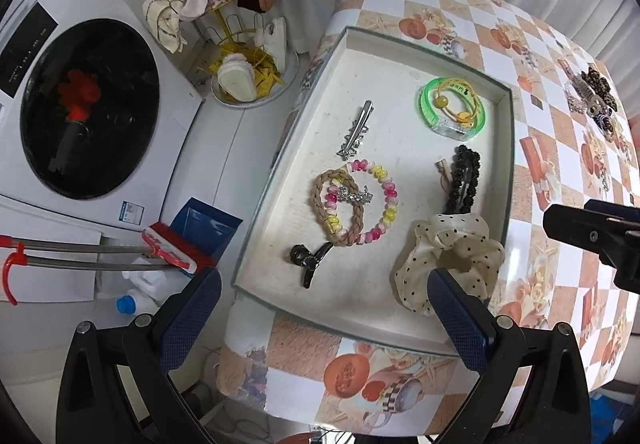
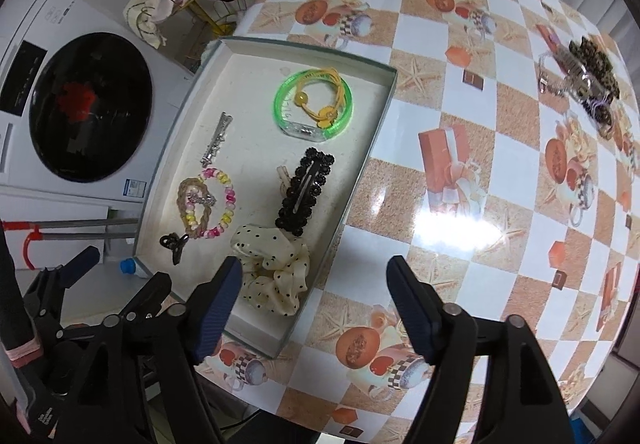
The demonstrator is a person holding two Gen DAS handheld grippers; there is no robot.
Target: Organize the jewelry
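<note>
Blue-padded left gripper (image 1: 324, 296): we see its jaws spread wide with nothing between them, hanging over the near edge of the tray (image 1: 508, 148); its right pad is just in front of the polka-dot scrunchie (image 1: 448, 252).
Right gripper (image 2: 314, 280): we see it parted wide as well, holding nothing, poised above the tablecloth (image 2: 460, 44) just right of the tray's near corner; its left pad is beside the scrunchie.
Tray contents ahead of the left gripper: beaded bracelet (image 1: 380, 196) overlapping a braided tan band (image 1: 320, 200), small black claw clip (image 1: 310, 260) nearest the fingers, silver clip (image 1: 356, 130) beyond, black snap clip (image 1: 464, 180) ahead right, green bangle (image 1: 454, 108) with a yellow hair tie inside it farthest.
Loose jewelry pile (image 2: 584, 80): far ahead right of the right gripper, on the cloth, outside the tray.
Left view only: mop and brush (image 1: 168, 244), blue-capped bottle (image 1: 130, 304), a fuller look at the floor left of the table.
Right view only: the left gripper's body at lower left, broad stretch of checkered cloth.
Room: we note a washing machine (image 1: 88, 108) and a yellow rack (image 1: 224, 24) with cloths and slippers to the left.
</note>
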